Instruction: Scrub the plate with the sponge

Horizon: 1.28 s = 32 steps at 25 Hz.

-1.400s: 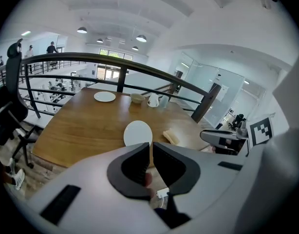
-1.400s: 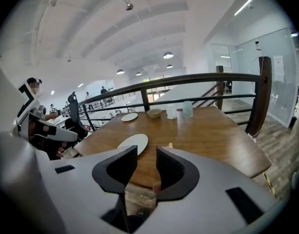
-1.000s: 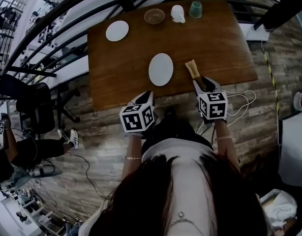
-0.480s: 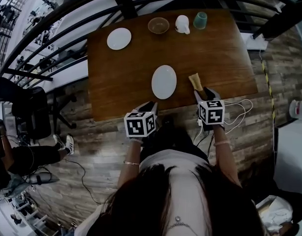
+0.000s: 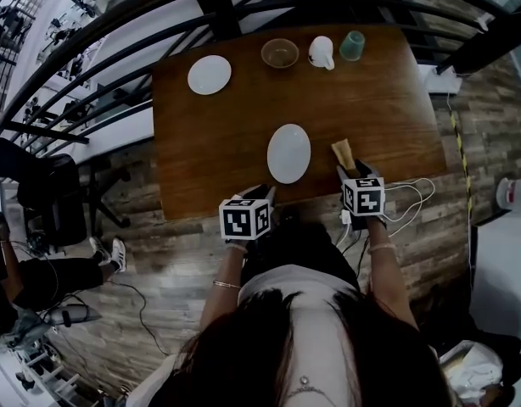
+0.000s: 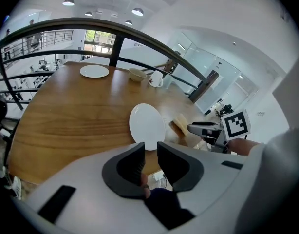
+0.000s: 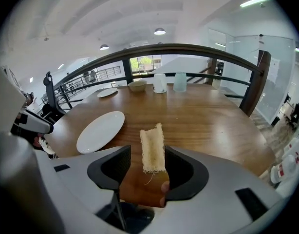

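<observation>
The sponge [image 7: 153,150], a pale fibrous strip, likely light and squashy, lies by the worktop's [image 5: 218,142] near edge, between the stiff, slick-looking plate [image 5: 289,153] and the near right corner. On the right gripper [image 7: 147,149] the jaws have just been opening and straddle its near end without pressing; across that width looks the place to pinch. On the left gripper [image 6: 150,145] they have also just been opening, with nothing between them.

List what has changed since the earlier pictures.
Both grippers came down toward the table. The right gripper has just been opening its jaws, which now stand either side of the sponge, not pressing it. The left gripper has just been opening too, empty, aimed at the near edge of the plate. Nothing is held. Plate and sponge lie where they were.
</observation>
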### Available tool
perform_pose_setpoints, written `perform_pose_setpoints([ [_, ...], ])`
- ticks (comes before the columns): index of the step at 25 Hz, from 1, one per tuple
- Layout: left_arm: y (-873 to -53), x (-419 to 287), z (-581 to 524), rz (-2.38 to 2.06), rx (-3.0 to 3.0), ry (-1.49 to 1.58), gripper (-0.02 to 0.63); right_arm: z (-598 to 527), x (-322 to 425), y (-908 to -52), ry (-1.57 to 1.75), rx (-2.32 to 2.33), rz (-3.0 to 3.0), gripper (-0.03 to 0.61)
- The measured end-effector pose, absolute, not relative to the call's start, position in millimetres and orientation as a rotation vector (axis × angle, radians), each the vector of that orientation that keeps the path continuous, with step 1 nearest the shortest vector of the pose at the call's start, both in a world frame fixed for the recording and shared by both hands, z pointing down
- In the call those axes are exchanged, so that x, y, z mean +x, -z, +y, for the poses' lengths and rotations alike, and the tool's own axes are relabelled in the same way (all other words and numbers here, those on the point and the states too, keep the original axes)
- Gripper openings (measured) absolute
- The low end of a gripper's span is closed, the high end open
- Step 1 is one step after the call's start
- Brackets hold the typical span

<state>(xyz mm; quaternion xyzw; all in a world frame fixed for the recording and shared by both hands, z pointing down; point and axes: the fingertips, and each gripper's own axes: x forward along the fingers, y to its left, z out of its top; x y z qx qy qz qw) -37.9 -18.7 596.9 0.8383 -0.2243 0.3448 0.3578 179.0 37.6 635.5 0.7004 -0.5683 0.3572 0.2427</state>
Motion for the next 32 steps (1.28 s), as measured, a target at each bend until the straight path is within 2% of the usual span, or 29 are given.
perform_pose_setpoints([
  [17, -625, -24, -27, -0.553, 2.049, -0.951, 0.109, 28, 188, -669, -1.035, 1.826, -1.492, 0.224],
  [26, -640, -14, -35, -0.587, 1.996, -0.975, 0.109, 25, 193, -682, -1.054, 1.778, -1.491, 0.221],
  [32, -649, -14, -35, -0.607, 1.95, -0.986, 0.109, 27, 193, -681, -1.027, 1.733, -1.499, 0.131],
])
